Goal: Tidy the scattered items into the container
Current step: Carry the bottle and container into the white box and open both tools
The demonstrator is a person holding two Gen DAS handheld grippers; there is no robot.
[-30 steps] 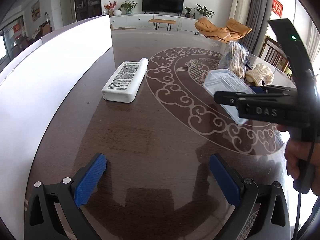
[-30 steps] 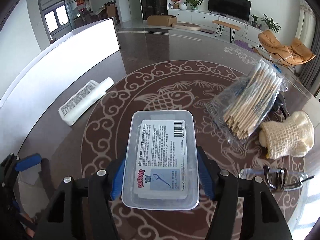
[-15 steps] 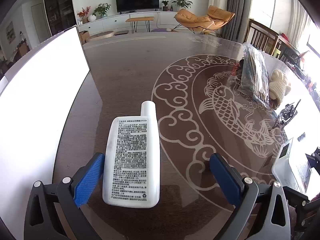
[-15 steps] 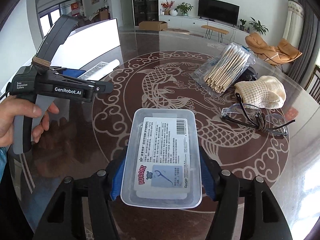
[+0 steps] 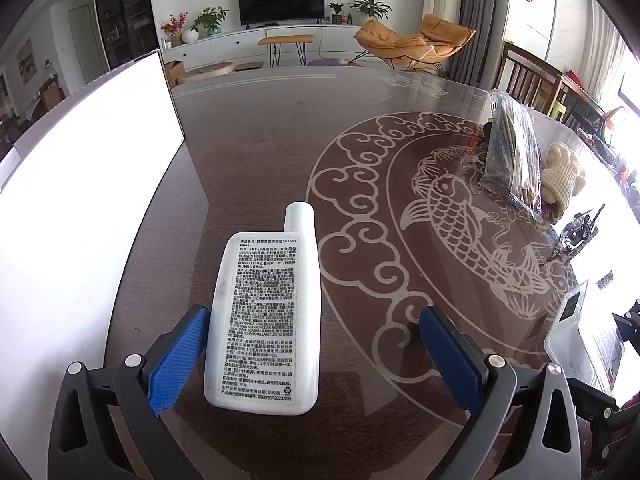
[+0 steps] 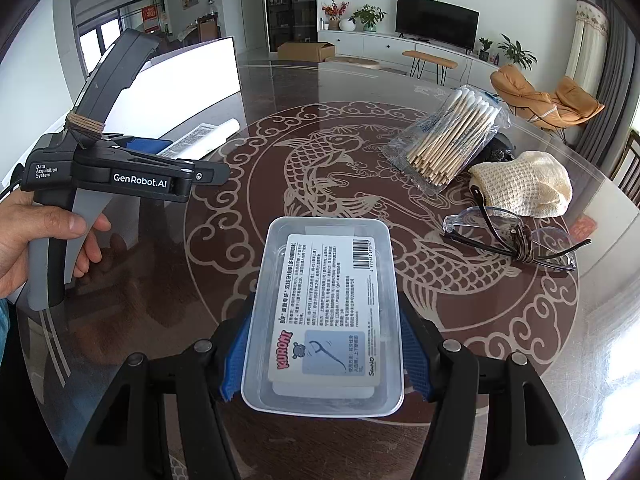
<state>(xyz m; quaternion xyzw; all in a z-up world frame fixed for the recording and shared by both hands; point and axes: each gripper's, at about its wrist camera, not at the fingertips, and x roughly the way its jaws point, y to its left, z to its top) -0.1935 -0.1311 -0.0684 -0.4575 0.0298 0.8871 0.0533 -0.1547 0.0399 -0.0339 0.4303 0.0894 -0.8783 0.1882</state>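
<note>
Between the spread pads of the left gripper (image 5: 312, 356) lies the white bottle (image 5: 266, 320) on the bench (image 5: 248, 168), long axis running away, cap far, hugging the left pad with a gap on the right. A second ago it lay well ahead. Alongside, the right gripper (image 6: 324, 356) stays clamped on the clear box (image 6: 326, 312). Farther off sit swabs (image 6: 452, 140), pouch (image 6: 524, 188) and glasses (image 6: 516, 236).
</note>
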